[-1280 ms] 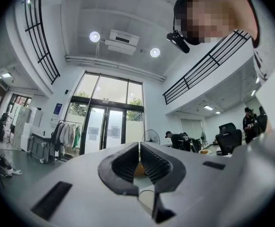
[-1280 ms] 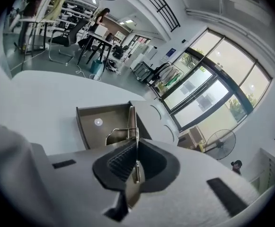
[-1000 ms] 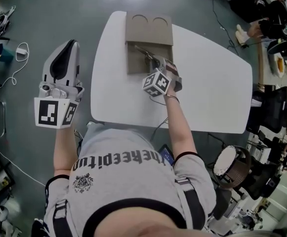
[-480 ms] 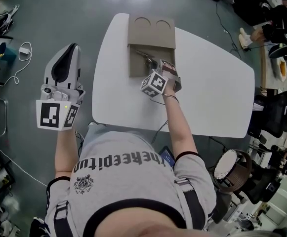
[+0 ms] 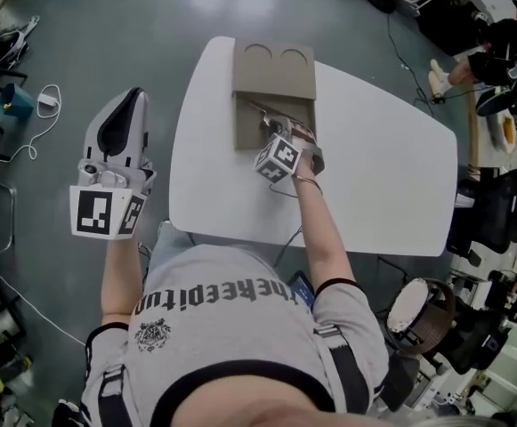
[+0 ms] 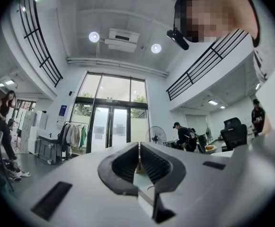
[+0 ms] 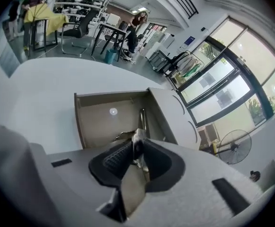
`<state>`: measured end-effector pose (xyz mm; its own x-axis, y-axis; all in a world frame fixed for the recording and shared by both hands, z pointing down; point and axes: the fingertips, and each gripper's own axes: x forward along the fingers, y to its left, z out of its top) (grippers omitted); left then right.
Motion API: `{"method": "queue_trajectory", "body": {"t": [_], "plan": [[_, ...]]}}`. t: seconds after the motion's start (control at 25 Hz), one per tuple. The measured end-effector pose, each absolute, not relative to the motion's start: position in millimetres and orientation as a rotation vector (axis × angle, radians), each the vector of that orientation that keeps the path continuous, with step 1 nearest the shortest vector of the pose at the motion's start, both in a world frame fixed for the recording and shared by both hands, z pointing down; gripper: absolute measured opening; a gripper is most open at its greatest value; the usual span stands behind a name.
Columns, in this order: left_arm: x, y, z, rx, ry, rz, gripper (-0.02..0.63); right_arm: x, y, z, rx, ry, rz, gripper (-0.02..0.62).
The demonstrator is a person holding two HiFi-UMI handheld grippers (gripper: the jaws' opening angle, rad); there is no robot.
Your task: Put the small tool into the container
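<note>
Tabletop (image 5: pixel 374 176): tool (image 7: pixel 142 119) in opening right gripper (image 7: pixel 136 146)

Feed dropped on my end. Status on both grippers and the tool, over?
Right hand-held gripper opening over the box, tool between its jaws. Left hand-held gripper shut, empty, beside the table. Nothing blocking the box.

White rounded worktop (image 5: pixel 383 149), glossy, on grey floor (image 5: pixel 107 25). Only thing lying on it: tan flat rectangular container (image 5: pixel 272 68) at far edge. Container's far half is covered, with two half-round notches; near half is an open compartment.
</note>
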<state>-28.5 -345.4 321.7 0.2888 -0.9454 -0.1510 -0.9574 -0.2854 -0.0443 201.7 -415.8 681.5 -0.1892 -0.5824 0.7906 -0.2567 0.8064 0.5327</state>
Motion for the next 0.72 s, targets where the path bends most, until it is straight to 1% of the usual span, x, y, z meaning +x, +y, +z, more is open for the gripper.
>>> {"method": "queue_trajectory", "body": {"t": [0.12, 0.16, 0.48, 0.56, 0.64, 0.68, 0.72], "plan": [[-28, -344, 319, -2.424, 1.779, 0.151, 0.014, 200, -411, 680, 0.656, -1.832, -0.218, 0.114], [-28, -344, 318, -2.428, 1.773, 0.153, 0.014, 199, -410, 678, 0.663, -1.853, -0.181, 0.12], [-36, -344, 309, -2.462, 1.704, 0.193, 0.014, 185, -394, 646, 0.81, -2.069, 0.111, 0.12], [-35, -343, 306, -2.478, 1.677, 0.203, 0.014, 186, -391, 631, 0.899, -2.117, 0.174, 0.097], [-34, -341, 303, -2.496, 1.653, 0.212, 0.014, 188, -388, 615, 1.0, -2.153, 0.224, 0.025], [-34, -339, 302, -2.505, 1.641, 0.218, 0.014, 189, -385, 608, 1.044, -2.167, 0.247, 0.005], [-34, -338, 301, -2.515, 1.627, 0.224, 0.014, 189, -382, 603, 1.081, -2.179, 0.27, 0.005]]}}
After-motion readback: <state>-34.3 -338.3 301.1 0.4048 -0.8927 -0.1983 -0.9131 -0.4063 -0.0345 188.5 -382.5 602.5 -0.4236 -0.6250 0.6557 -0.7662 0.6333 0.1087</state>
